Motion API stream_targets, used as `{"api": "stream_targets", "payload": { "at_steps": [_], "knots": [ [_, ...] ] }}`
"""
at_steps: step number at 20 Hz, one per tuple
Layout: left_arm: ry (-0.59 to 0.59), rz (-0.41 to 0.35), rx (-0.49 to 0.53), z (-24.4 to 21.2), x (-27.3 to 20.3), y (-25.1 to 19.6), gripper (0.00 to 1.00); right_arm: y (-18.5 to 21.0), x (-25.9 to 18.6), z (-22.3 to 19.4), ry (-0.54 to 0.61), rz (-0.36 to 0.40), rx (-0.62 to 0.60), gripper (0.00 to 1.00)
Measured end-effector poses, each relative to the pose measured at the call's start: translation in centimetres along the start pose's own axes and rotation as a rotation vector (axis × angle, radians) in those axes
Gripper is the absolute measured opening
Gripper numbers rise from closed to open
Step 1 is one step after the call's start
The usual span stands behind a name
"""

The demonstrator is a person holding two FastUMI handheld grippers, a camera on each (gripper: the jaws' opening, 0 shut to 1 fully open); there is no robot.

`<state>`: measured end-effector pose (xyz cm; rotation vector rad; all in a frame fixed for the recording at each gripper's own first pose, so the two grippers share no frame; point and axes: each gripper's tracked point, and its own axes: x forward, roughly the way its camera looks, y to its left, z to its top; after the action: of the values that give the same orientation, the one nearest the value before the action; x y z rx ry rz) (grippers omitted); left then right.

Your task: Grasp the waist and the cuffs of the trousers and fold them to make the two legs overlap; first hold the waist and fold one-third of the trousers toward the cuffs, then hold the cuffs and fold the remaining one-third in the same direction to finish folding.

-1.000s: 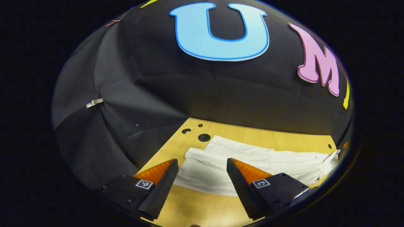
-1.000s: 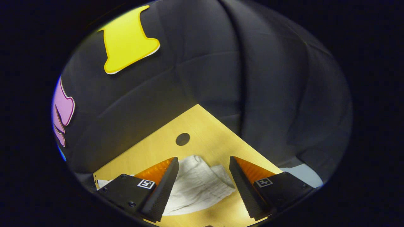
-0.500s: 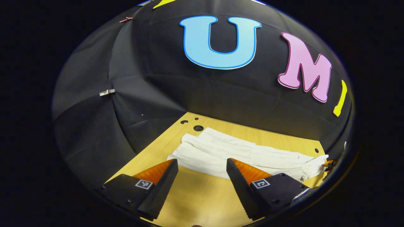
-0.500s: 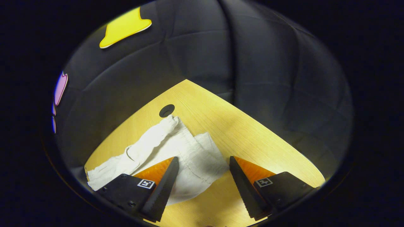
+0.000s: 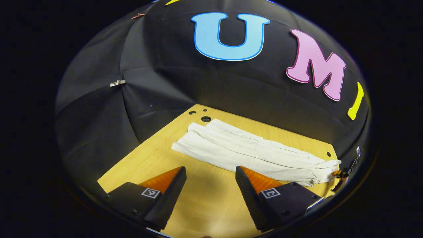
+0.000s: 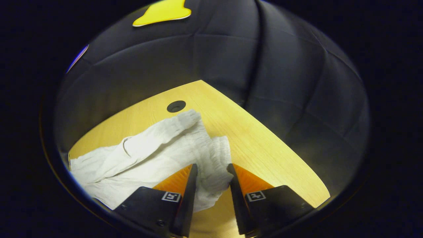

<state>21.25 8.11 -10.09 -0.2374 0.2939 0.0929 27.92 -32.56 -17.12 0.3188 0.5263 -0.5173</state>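
Note:
White trousers (image 5: pixel 251 152) lie stretched out on the wooden table (image 5: pixel 205 211), legs side by side, cuffs (image 5: pixel 190 137) at the far left and the gathered waist at the right. My left gripper (image 5: pixel 210 170) hovers open over bare wood, just short of the near leg. In the right gripper view the elastic waist (image 6: pixel 214 155) is bunched between my fingers, and my right gripper (image 6: pixel 211 168) is shut on it. The rest of the trousers (image 6: pixel 132 158) trail off to the left.
The table (image 6: pixel 271 152) has round holes near its far corners (image 5: pixel 206 118) (image 6: pixel 176 106). Black booth cloth closes in directly behind the table's far edges. Bare wood lies between my left gripper and the table's near edge.
My left gripper has pulled back and up from the trousers, staying open. My right gripper has moved onto the waist and narrowed from wide open to pinching the fabric.

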Motion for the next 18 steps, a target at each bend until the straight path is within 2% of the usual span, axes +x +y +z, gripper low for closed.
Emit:
{"api": "stream_targets", "payload": {
  "at_steps": [3, 4, 5, 7, 8, 11, 15, 18],
  "knots": [
    [0.014, -0.004, -0.005, -0.4, -0.5, 0.0, 0.95, 0.6, 0.2, 0.1, 0.015, 0.036, 0.015, 0.33],
    [0.017, -0.009, -0.001, -0.7, -0.5, 0.0, 0.95, 0.6, 0.4, 0.1, 0.009, 0.047, 0.025, 0.31],
    [0.018, 0.0, 0.017, -1.0, -0.4, 0.4, 0.95, 0.6, 0.4, -0.1, 0.019, 0.059, 0.029, 0.22],
    [0.039, 0.03, 0.025, -1.7, -0.5, 1.3, 0.95, 0.6, -0.4, 0.3, 0.018, 0.071, 0.033, 0.18],
    [0.05, 0.02, 0.012, -2.0, -0.6, 1.0, 0.95, 0.6, -0.1, 0.3, 0.021, 0.074, 0.026, 0.15],
    [0.069, 0.006, 0.024, -2.5, -0.7, 1.3, 0.96, 0.6, -1.6, 2.0, -0.018, 0.056, -0.008, 0.14],
    [0.084, -0.012, 0.041, -2.2, -0.1, 1.9, 0.96, 1.6, -6.2, 5.8, -0.107, 0.054, -0.076, 0.14],
    [0.081, -0.044, 0.022, -2.1, 0.4, 2.0, 0.97, 3.9, -10.2, 9.2, -0.183, 0.076, -0.101, 0.14]
  ]
}}
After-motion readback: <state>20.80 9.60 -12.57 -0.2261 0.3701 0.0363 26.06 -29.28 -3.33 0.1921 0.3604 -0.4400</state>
